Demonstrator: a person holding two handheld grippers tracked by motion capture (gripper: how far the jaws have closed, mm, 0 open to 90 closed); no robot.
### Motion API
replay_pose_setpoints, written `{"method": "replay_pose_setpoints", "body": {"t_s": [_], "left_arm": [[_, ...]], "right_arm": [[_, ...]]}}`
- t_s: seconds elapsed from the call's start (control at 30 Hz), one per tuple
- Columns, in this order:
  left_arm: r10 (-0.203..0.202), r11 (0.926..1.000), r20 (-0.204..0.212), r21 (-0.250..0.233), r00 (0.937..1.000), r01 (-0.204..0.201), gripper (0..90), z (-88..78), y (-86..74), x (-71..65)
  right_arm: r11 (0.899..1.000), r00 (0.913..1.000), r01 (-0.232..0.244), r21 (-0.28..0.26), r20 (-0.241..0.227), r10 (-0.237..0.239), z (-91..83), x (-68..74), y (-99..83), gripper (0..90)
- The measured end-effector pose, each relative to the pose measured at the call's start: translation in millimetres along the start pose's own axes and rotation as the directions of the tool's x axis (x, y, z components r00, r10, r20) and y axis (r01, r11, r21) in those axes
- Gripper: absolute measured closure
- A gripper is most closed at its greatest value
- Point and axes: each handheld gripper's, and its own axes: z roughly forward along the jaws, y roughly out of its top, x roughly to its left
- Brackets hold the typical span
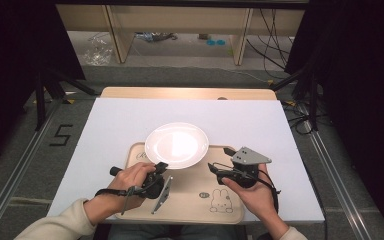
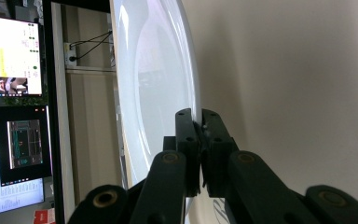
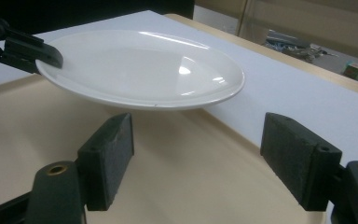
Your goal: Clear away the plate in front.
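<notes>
Two grippers are sitting in my hands low over the near half of a beige tray (image 1: 190,197), the one with a rabbit drawing (image 1: 221,200) printed near its front right corner. My left hand (image 1: 132,181) is wrapping around the left gripper (image 1: 161,167), whose jaws are pressing together on the near left rim of a white plate (image 1: 177,145); in the left gripper view I am seeing that rim pinched between the two black pads (image 2: 187,140), with the plate standing edge-on because my hand is turned on its side. My right hand (image 1: 252,195) is holding the right gripper (image 1: 215,169) just right of the plate, its jaws spread wide with nothing between them, and its grey three-cornered plate (image 1: 250,156) is facing up. In the right gripper view the plate (image 3: 140,67) is hanging clear of the tray floor (image 3: 168,177), lifted at the side where the other gripper (image 3: 23,49) is biting it, and my own two pads (image 3: 107,158) are sitting below and in front of its near edge without touching it. Farther out, the tray is resting on a white board (image 1: 130,117) that is covering most of a wooden table (image 1: 180,92). Beyond the table, cables (image 1: 270,47) are trailing over the floor between wooden legs (image 1: 117,32).
</notes>
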Motion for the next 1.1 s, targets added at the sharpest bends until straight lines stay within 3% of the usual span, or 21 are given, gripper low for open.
{"method": "replay_pose_setpoints", "body": {"t_s": [0.4, 0.67, 0.87, 0.93, 1.03, 1.1], "left_arm": [[-0.006, 0.9999, 0.042, -0.008, 0.9991, 0.006, 86.9, -0.2, 2.2, -7.1], [-0.008, 0.9998, 0.092, -0.016, 0.9957, 0.009, 86.6, 1.6, 4.2, -16.0], [-0.02, 0.9991, 0.104, -0.034, 0.9943, 0.024, 86.6, 2.3, 4.3, -13.8], [-0.029, 0.9988, 0.126, -0.037, 0.9916, 0.034, 86.4, 3.1, 3.4, -12.8], [-0.054, 0.9972, 0.154, -0.042, 0.9866, 0.061, 80.5, 5.7, 1.4, -11.5], [-0.049, 0.9975, 0.165, -0.042, 0.985, 0.057, 73.4, 7.6, -0.5, -11.7]], "right_arm": [[1.0, 1.0, -0.004, 0.003, -0.005, 0.004, -0.2, -0.5, -0.2, 26.8], [1.0, 1.0, -0.002, -0.003, -0.003, 0.002, 1.4, 0.3, -0.7, 26.8], [1.0, 1.0, -0.001, 0.005, -0.007, 0.001, 0.9, -0.2, -0.9, 26.8], [1.0, 1.0, -0.001, 0.004, -0.008, 0.001, 1.0, -0.3, -1.0, 26.8], [1.0, 1.0, -0.002, 0.007, -0.009, 0.002, 1.2, -0.1, -1.0, 26.8], [1.0, 0.9999, -0.001, 0.008, -0.011, 0.001, 1.4, 0.1, -1.0, 26.7]]}}
